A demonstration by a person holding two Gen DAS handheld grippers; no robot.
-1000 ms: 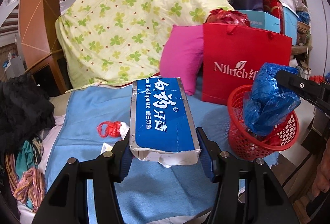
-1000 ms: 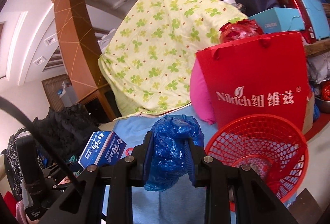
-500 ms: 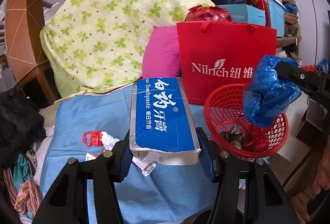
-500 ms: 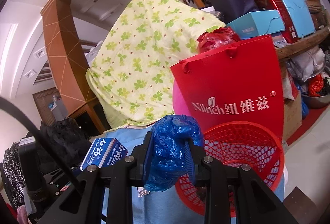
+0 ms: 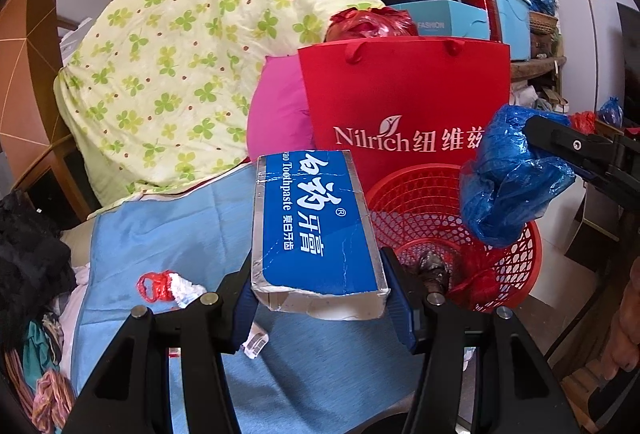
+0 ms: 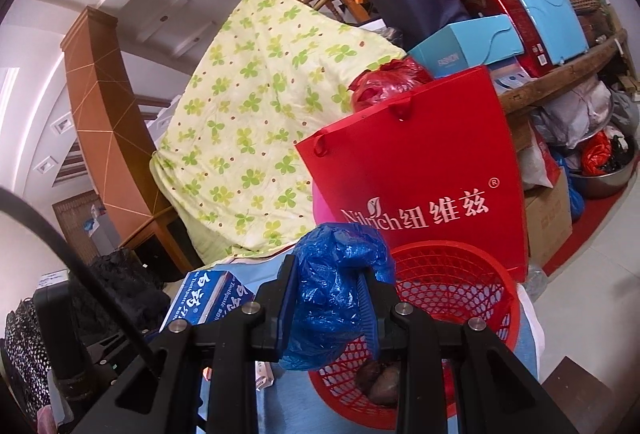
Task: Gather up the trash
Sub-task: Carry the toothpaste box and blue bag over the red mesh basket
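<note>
My left gripper (image 5: 320, 294) is shut on a blue toothpaste box (image 5: 312, 226), held above the blue cloth, just left of the red mesh basket (image 5: 516, 274). My right gripper (image 6: 330, 308) is shut on a crumpled blue plastic bag (image 6: 336, 286), held over the basket's (image 6: 480, 290) near left rim. The bag also shows in the left wrist view (image 5: 508, 182), over the basket. The box shows in the right wrist view (image 6: 204, 298) at lower left. The basket holds dark and red scraps (image 5: 432, 266).
A red scrap with white paper (image 5: 160, 286) and a small clear wrapper (image 5: 256, 344) lie on the blue cloth (image 5: 168, 234). A red Nilrich paper bag (image 5: 400, 102), a pink cushion (image 5: 276, 114) and a clover-print quilt (image 5: 180, 66) stand behind. Dark clothes (image 5: 28, 258) lie at left.
Both grippers have moved toward the basket with their loads. The basket now sits closer and lower in both views, and its contents show.
</note>
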